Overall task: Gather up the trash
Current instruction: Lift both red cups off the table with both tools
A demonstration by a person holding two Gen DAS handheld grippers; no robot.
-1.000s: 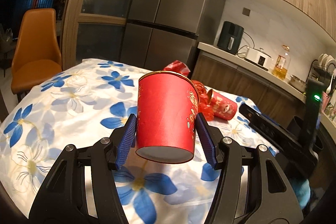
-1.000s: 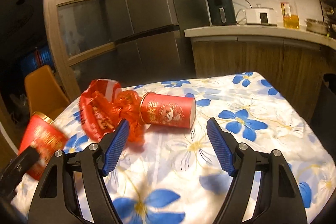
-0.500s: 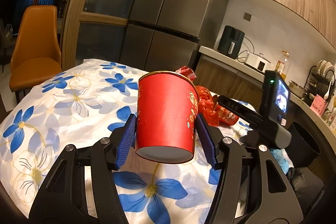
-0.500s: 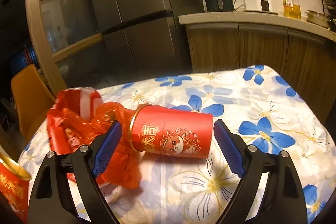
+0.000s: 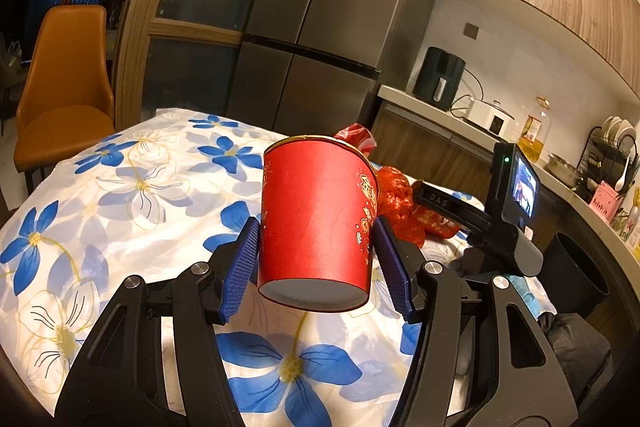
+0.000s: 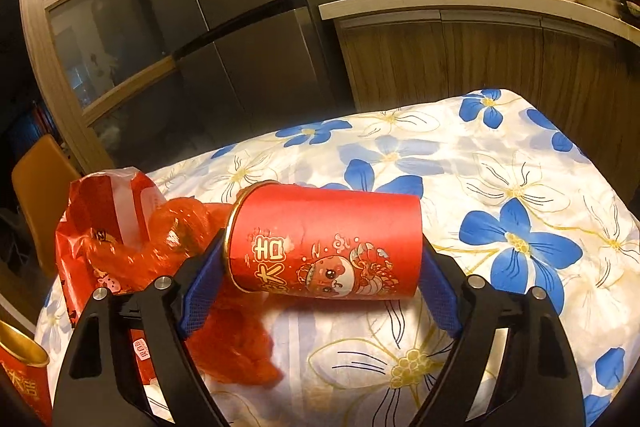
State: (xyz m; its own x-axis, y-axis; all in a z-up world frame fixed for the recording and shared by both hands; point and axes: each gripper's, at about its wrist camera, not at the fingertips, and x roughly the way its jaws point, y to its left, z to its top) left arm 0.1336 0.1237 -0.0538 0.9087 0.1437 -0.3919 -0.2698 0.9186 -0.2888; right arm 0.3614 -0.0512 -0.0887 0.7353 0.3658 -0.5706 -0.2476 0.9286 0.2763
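Observation:
A red paper cup point(image 5: 312, 195) stands upright between the blue pads of my left gripper point(image 5: 316, 239), which is shut on it and holds it above the flowered tablecloth point(image 5: 120, 187). Its rim also shows in the right wrist view, the held cup point(image 6: 24, 375) at the lower left. A second red cup point(image 6: 328, 239) lies on its side on the cloth. My right gripper point(image 6: 322, 251) straddles it end to end, jaws closing, with the pads close to its rim and base. A red plastic bag point(image 6: 108, 223) and crumpled red wrapping point(image 6: 236, 343) lie just left of it.
A black bin point(image 5: 576, 275) stands past the table's right edge. An orange chair point(image 5: 64, 99) is at the far left. A grey fridge point(image 5: 320, 27) and a counter point(image 6: 480, 3) with appliances lie beyond the table.
My right gripper has moved forward and down over the lying cup, which now sits between its pads. The left gripper has kept its hold on the upright cup and stayed put.

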